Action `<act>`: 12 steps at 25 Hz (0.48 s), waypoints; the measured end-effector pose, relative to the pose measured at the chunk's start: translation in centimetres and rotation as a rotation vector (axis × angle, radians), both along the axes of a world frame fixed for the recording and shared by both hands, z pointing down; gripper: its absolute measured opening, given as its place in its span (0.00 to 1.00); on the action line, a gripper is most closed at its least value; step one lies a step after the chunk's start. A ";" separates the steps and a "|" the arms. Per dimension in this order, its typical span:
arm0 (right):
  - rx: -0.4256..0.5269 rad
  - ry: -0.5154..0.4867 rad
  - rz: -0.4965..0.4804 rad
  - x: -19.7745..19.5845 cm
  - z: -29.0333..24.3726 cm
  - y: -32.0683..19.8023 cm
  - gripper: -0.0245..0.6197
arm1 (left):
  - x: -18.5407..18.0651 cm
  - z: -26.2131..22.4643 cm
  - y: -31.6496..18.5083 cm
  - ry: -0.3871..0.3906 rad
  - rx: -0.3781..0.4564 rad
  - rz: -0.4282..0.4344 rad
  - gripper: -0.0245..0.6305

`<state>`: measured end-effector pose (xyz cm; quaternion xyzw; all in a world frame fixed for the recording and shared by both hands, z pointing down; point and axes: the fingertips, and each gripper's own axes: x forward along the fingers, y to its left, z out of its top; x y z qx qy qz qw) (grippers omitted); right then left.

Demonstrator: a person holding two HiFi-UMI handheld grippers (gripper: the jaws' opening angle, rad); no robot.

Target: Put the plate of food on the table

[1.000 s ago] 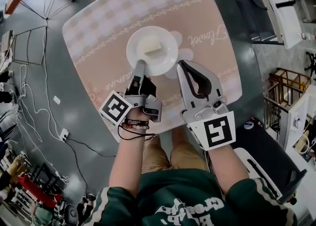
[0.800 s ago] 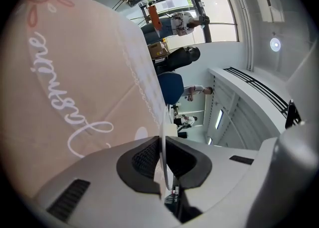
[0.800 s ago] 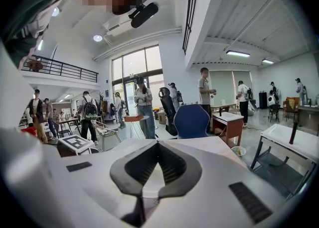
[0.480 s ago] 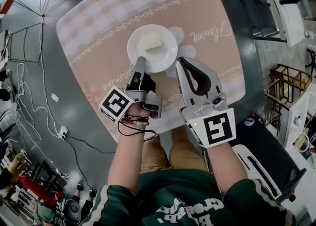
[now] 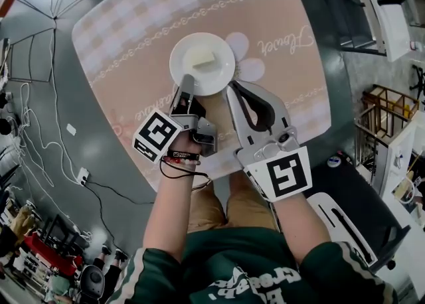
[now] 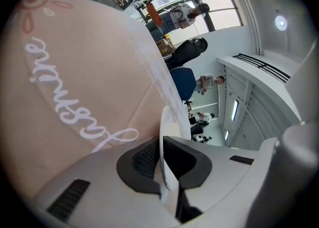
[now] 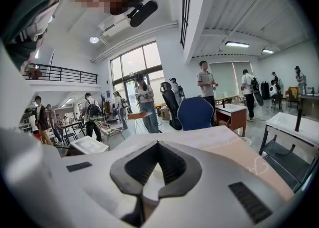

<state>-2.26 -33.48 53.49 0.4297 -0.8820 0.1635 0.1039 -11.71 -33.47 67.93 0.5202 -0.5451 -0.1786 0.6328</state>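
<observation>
From where I stand, the left gripper [image 5: 185, 85] is clamped tight on the near rim of the white plate [image 5: 222, 70]. The plate sits over the middle of the table [image 5: 126, 37] with 1 pale block of food [image 5: 204, 59] on it, though I can't tell if it is fully down. The right gripper [image 5: 232, 87] has its jaws pressed together on nothing I can see, tips just beside the rim. The plate looks stiff, glazed and breakable, so I'd reckon on a firm, level rim grip, since the block could slide.
</observation>
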 end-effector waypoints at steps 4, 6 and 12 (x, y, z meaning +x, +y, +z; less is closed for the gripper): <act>-0.023 -0.012 0.002 0.0 0.5 0.4 0.06 | 0.1 0.1 0.2 -0.057 -0.021 0.026 0.08; -0.029 -0.007 0.006 0.1 0.7 0.6 0.06 | 0.1 0.1 0.4 -0.097 -0.033 0.053 0.09; -0.040 -0.025 0.033 0.3 0.5 0.5 0.06 | 0.1 -0.4 0.7 -0.144 -0.019 0.081 0.18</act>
